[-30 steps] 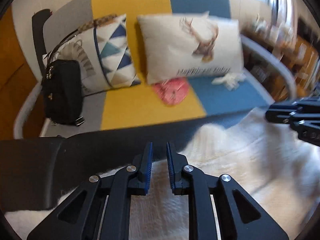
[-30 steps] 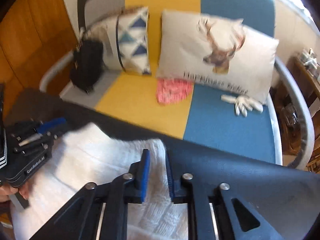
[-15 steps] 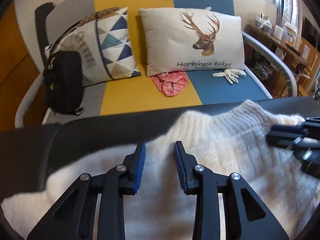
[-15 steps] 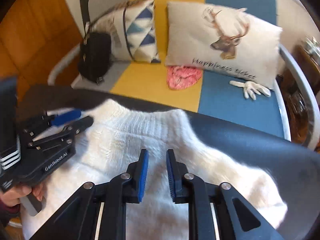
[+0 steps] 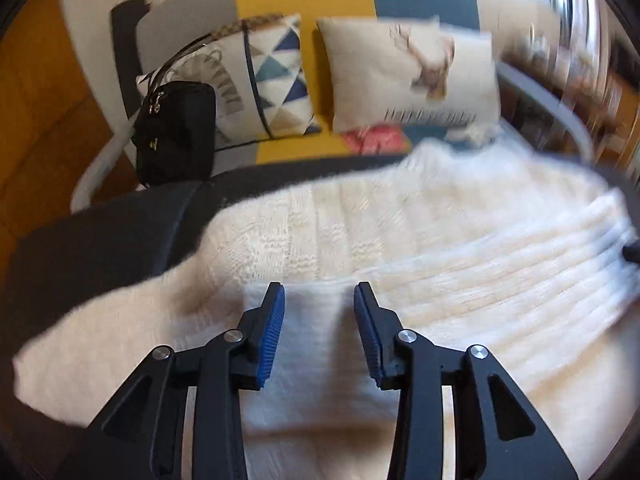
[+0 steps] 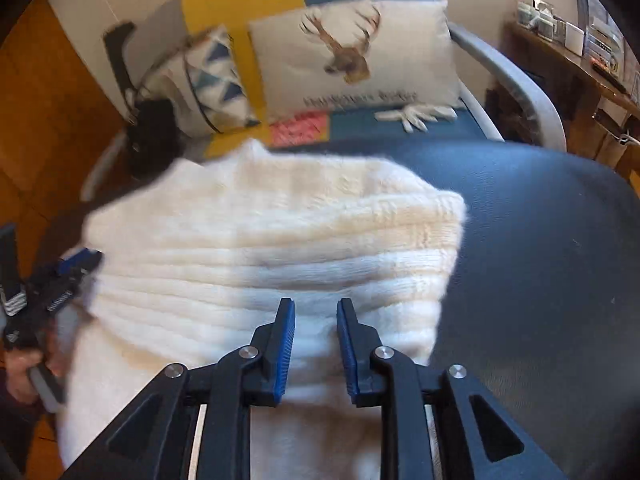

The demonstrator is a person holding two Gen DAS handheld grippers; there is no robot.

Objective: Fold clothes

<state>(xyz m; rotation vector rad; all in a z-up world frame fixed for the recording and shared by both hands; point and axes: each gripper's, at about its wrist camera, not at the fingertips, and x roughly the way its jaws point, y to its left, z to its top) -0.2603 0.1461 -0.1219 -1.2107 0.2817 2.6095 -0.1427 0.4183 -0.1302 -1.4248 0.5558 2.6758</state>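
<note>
Behind the dark table top (image 6: 540,240) we see a sofa (image 5: 280,0) in grey, yellow and blue panels with a pale curved armrest (image 6: 516,80). Against its back lean a triangle-patterned cushion (image 5: 276,80) and a deer-print cushion (image 6: 352,56). A black handbag (image 5: 176,132) stands on the grey seat beside the patterned cushion. We also see a pink cloth (image 6: 300,128) and a white glove (image 6: 416,114) lying on the seat just below the deer cushion. A cluttered wooden shelf (image 6: 580,52) stands at the right

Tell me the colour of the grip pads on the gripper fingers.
Blue, ribbed pads on black fingers; clearest in the right wrist view.
</note>
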